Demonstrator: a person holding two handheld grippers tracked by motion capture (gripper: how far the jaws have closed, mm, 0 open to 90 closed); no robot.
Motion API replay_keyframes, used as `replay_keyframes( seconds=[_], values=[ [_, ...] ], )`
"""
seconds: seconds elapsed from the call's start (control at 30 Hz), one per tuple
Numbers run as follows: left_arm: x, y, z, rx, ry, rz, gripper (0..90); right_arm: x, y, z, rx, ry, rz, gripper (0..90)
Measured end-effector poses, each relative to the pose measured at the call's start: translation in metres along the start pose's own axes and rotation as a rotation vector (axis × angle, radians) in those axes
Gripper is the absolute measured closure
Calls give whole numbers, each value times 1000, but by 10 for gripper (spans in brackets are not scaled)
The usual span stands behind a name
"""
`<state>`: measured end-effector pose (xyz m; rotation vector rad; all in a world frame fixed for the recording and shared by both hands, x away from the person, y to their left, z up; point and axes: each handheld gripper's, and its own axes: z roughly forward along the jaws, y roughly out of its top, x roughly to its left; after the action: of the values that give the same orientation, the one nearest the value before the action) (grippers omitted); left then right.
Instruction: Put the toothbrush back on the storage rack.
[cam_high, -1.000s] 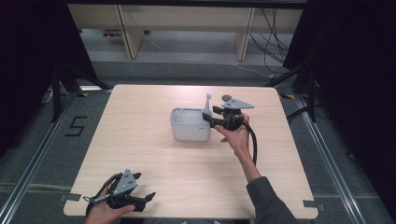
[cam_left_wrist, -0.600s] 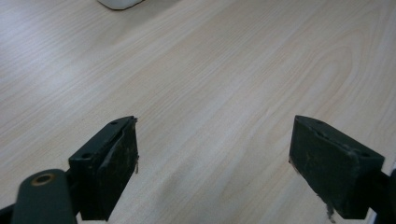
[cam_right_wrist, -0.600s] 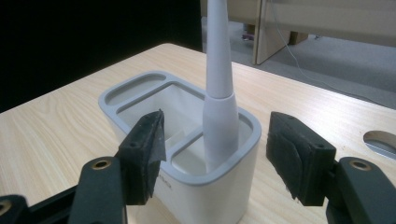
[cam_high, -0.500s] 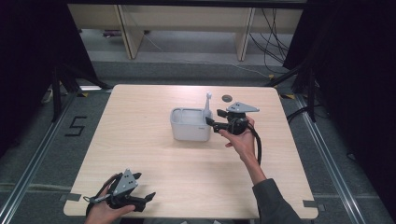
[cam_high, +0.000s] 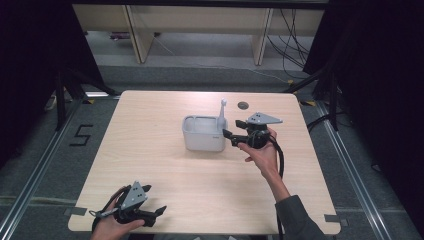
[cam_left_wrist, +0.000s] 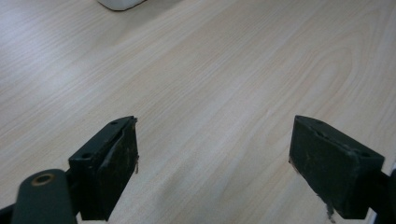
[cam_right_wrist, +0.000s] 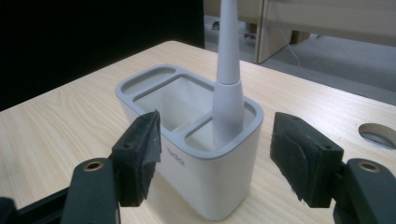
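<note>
I count one white holder (cam_right_wrist: 196, 154) just ahead of my right gripper (cam_right_wrist: 215, 158), split into three compartments, with one grey handled utensil (cam_right_wrist: 227, 88) standing upright in the compartment nearest that gripper. I hold two grippers, right and left (cam_left_wrist: 212, 163), two jaws each. One table (cam_high: 165, 175), with one round hole (cam_high: 243, 105) beyond my right gripper

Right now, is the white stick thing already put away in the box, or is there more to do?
It looks put away: the white stick stands upright in the end compartment of the white box. The right tongs are open beside the box, holding nothing. The left tongs are open over bare table near the front edge. Whether anything else is left to do, I cannot tell.
</note>
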<state>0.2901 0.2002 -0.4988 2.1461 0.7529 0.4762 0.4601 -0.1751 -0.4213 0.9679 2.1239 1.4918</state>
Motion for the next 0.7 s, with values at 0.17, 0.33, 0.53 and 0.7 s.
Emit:
replay_keyframes(
  seconds=[0.17, 0.33, 0.53, 0.7],
  values=[
    [-1, 0, 0, 1, 2, -6, 151, 3, 0, -4, 0, -15, -18, 314],
    [-1, 0, 0, -2, 3, -6, 151, 8, -2, -8, 21, 9, 23, 277],
    [-1, 0, 0, 0, 4, -5, 151, 8, -6, -13, 17, -15, -11, 253],
    [-1, 0, 0, -1, 4, -4, 151, 11, -10, -16, 32, -22, 18, 227]
  ],
)
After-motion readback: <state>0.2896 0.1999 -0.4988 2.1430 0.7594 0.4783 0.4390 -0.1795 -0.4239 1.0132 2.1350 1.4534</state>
